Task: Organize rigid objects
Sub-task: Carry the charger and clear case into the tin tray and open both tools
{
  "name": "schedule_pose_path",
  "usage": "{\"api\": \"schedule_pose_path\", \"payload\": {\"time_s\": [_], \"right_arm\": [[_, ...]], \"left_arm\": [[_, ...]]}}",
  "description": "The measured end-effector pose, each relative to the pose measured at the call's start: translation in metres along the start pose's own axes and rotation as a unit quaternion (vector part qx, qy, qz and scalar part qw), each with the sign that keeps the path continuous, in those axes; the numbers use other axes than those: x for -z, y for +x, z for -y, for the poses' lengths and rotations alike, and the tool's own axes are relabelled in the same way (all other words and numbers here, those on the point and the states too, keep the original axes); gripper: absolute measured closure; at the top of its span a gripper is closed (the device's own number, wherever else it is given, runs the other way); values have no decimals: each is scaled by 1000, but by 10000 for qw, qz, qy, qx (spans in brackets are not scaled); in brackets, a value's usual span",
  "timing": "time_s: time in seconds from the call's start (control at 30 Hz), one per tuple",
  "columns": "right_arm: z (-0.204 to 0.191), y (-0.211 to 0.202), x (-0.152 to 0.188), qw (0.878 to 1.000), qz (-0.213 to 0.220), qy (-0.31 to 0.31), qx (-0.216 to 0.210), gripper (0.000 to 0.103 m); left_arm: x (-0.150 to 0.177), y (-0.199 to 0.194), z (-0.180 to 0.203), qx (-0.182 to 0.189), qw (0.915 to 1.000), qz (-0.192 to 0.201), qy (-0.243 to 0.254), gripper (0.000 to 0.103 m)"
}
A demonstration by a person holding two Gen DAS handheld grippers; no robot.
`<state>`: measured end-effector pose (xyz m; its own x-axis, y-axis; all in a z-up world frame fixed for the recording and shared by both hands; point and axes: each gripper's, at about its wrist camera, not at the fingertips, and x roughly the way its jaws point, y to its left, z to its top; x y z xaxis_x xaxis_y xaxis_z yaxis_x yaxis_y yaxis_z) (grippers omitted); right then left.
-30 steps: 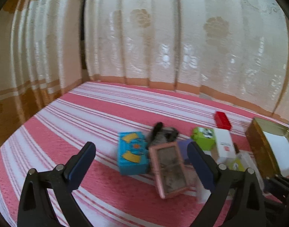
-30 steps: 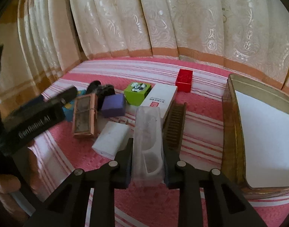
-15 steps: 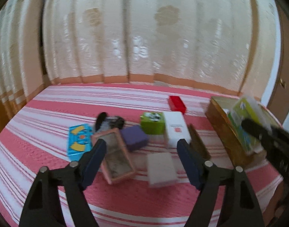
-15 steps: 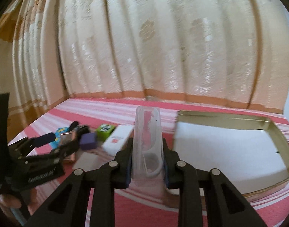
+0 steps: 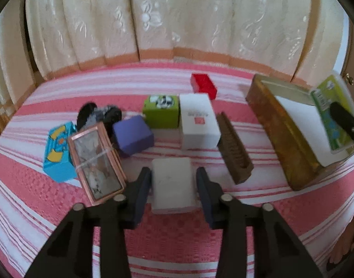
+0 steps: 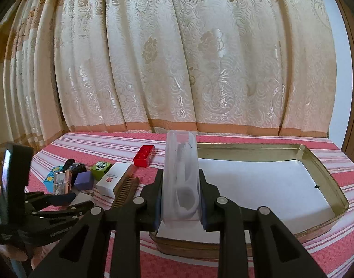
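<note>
While the left hand-held gripper [image 5: 173, 180] hung over the pink striped bedspread [image 5: 200, 243], its jaws were closing around a flat white box [image 5: 172, 185] that lay between the fingers, with a sliver of gap showing on each side, so the pads were not yet pressing on it. Just left of that box lay a pink-framed case [image 5: 96, 162], leaning on a blue carton [image 5: 56, 153]; behind stood a purple box [image 5: 133, 134], a green box [image 5: 162, 111], a taller white box [image 5: 197, 122], a red block [image 5: 203, 85] and a brown comb [image 5: 233, 146]. The right hand-held gripper [image 6: 180, 197] was clamped on a clear plastic case [image 6: 181, 173], held upright above the near edge of the gold tin tray [image 6: 325, 176], which sat to the right of the clutter
</note>
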<state>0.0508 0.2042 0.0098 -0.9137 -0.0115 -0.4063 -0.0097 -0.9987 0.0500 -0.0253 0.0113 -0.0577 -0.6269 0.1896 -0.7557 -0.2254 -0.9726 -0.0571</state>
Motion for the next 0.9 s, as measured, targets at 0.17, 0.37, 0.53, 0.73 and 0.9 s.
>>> {"api": "schedule_pose_path", "payload": {"time_s": [0.17, 0.37, 0.53, 0.73, 0.9], "right_arm": [[6, 1, 2, 9999, -61, 100, -64, 75], [17, -2, 0, 9994, -45, 313, -106, 75], [33, -6, -2, 9991, 28, 415, -105, 75], [54, -16, -4, 9988, 206, 451, -25, 75], [85, -21, -3, 9982, 258, 464, 278, 75]], "left_arm": [[-1, 1, 3, -38, 10000, -72, -4, 66], [0, -6, -5, 49, 9995, 117, -306, 66], [2, -23, -8, 180, 9960, 624, -621, 66], [-2, -40, 16, 94, 9914, 1225, -447, 66], [-14, -44, 46, 212, 9890, 1433, -302, 66]]}}
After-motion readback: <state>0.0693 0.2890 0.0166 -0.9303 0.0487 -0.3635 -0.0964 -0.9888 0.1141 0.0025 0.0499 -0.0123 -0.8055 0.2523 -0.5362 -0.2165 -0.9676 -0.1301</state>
